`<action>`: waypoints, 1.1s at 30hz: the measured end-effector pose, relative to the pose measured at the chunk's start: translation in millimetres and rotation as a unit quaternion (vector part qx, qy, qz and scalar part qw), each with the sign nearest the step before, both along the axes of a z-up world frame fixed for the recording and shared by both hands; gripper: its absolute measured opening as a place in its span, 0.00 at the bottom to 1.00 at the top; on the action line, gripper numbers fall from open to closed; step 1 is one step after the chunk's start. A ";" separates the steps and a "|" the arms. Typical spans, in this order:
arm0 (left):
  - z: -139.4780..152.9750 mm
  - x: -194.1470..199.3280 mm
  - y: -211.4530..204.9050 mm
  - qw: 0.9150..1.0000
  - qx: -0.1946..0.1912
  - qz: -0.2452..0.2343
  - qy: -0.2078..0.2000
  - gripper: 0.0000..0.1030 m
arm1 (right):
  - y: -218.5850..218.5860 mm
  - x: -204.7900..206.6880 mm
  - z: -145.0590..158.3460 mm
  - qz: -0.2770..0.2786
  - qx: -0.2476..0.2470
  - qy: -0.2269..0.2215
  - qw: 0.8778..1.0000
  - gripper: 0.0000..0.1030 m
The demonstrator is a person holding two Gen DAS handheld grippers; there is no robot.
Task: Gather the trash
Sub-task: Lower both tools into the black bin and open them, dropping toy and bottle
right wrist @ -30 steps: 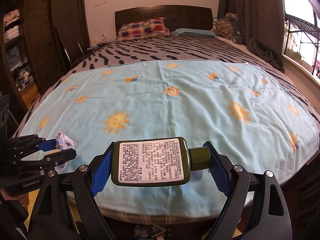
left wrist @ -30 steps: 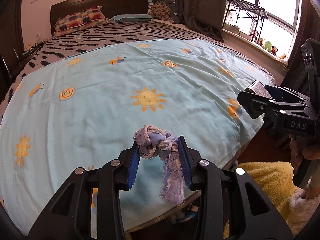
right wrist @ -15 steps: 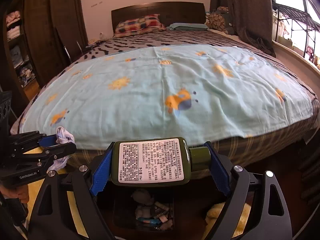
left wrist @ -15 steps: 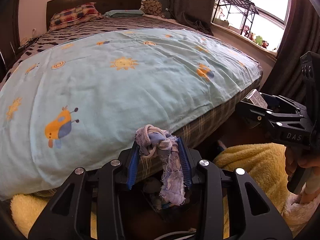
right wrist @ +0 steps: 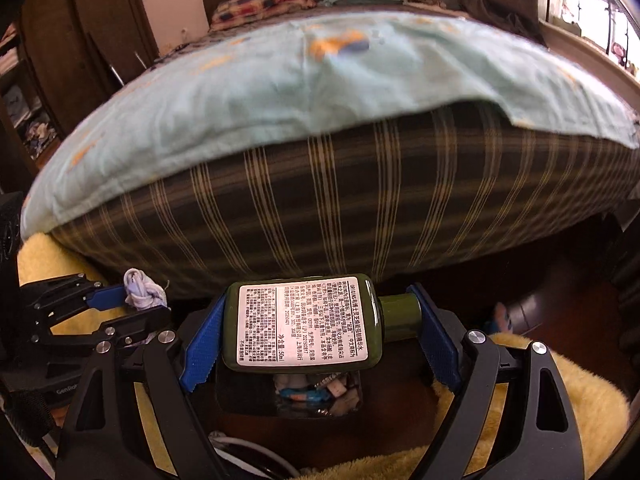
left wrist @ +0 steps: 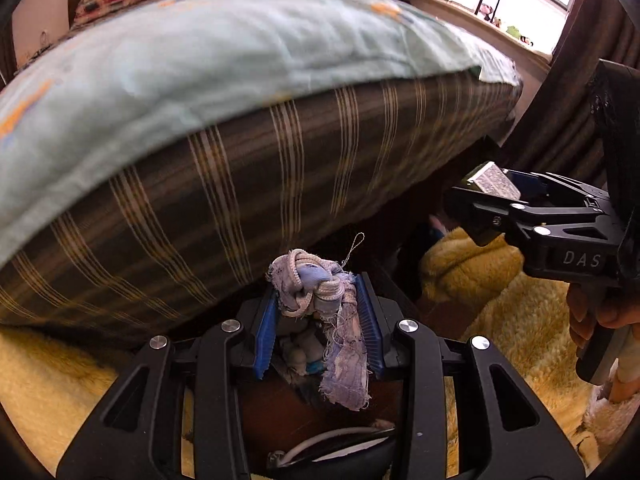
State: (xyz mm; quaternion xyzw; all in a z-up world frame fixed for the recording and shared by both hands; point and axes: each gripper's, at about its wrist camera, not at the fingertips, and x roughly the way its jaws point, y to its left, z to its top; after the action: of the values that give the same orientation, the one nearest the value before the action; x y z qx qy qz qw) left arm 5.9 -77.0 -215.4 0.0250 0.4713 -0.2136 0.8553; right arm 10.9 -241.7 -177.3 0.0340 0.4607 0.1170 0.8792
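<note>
My left gripper is shut on a frayed blue and white rag that hangs down between the blue pads. My right gripper is shut on a dark green bottle with a white printed label, held sideways. Both are low, in front of the bed's side. Below them a dark bin holds wrappers and scraps. The right gripper shows in the left wrist view. The left gripper with the rag shows in the right wrist view.
The bed with a striped mattress side and a light blue sheet rises right ahead. Yellow fluffy rugs lie on the dark floor on both sides. A white cable lies below the left gripper.
Both grippers have dropped from above the bed to below its edge, near the floor. The bin now sits right under them. Both holds are unchanged.
</note>
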 end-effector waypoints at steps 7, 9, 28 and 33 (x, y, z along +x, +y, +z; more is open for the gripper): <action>-46.6 9.8 -2.8 0.998 0.009 0.008 0.059 0.34 | 1.5 11.5 -47.1 -0.002 0.023 0.052 0.998 0.83; -57.5 12.4 -3.5 0.998 0.013 0.008 0.068 0.34 | 4.3 14.6 -55.7 -0.002 0.028 0.061 0.998 0.83; -61.0 13.5 4.8 0.997 0.018 0.013 0.069 0.61 | -5.1 24.8 -57.8 -0.029 0.051 0.053 0.997 0.91; -20.0 5.7 15.1 1.000 0.016 0.019 0.016 0.80 | -10.1 14.6 -28.0 -0.038 0.047 0.008 0.998 0.97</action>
State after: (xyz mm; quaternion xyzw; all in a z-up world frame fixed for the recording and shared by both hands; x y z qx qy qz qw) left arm 11.6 -61.8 -235.4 0.0262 0.4887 -0.1904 0.8510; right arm 25.4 -251.8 -205.3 0.0932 0.4598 0.1049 0.8768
